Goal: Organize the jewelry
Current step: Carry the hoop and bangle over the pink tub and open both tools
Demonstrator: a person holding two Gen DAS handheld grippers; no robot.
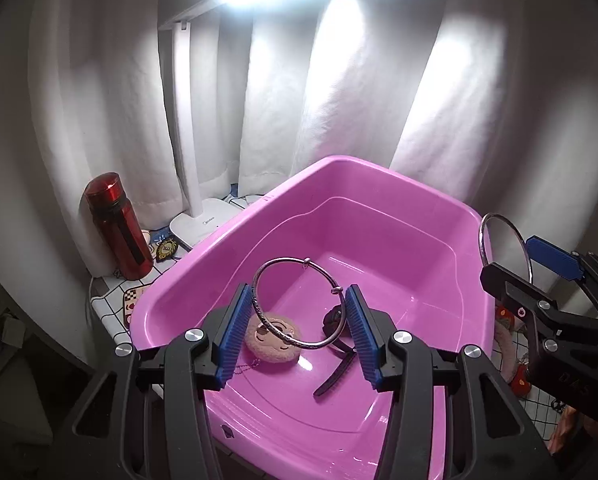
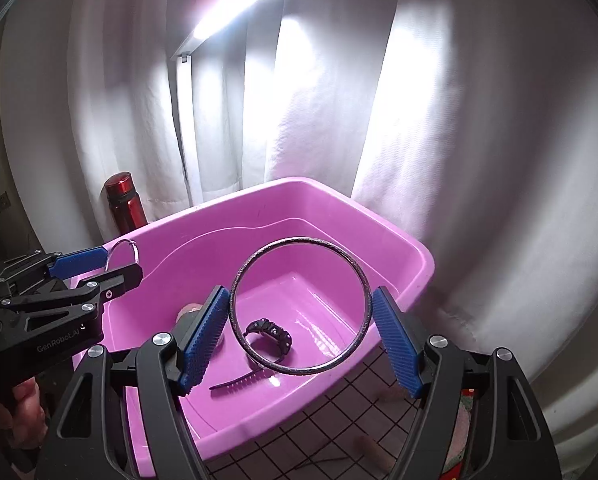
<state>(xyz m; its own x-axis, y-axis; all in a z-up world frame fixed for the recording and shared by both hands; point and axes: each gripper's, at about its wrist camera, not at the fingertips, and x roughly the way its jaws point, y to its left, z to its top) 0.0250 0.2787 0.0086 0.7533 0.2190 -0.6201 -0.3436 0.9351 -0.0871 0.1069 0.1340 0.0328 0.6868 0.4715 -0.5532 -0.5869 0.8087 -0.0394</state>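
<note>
A pink plastic tub (image 1: pixel 379 184) (image 2: pixel 419 256) stands on the table. My left gripper (image 1: pixel 299 324) is shut on a silver bangle (image 1: pixel 283 262) and holds it above the tub; it shows at the left of the right wrist view (image 2: pixel 117 260). My right gripper (image 2: pixel 301 324) is shut on a dark thin bangle (image 2: pixel 299 240) above the tub; it shows at the right of the left wrist view (image 1: pixel 511 256). In the tub lie a black watch (image 2: pixel 269 334) (image 1: pixel 333 316) and a pink plush face charm (image 1: pixel 273 340).
A red bottle (image 1: pixel 117 226) (image 2: pixel 125 200) and a white desk lamp (image 1: pixel 203 224) stand behind the tub, against a white curtain (image 1: pixel 339 100). A checked cloth (image 2: pixel 339 412) covers the table, with small items at the right (image 1: pixel 507 320).
</note>
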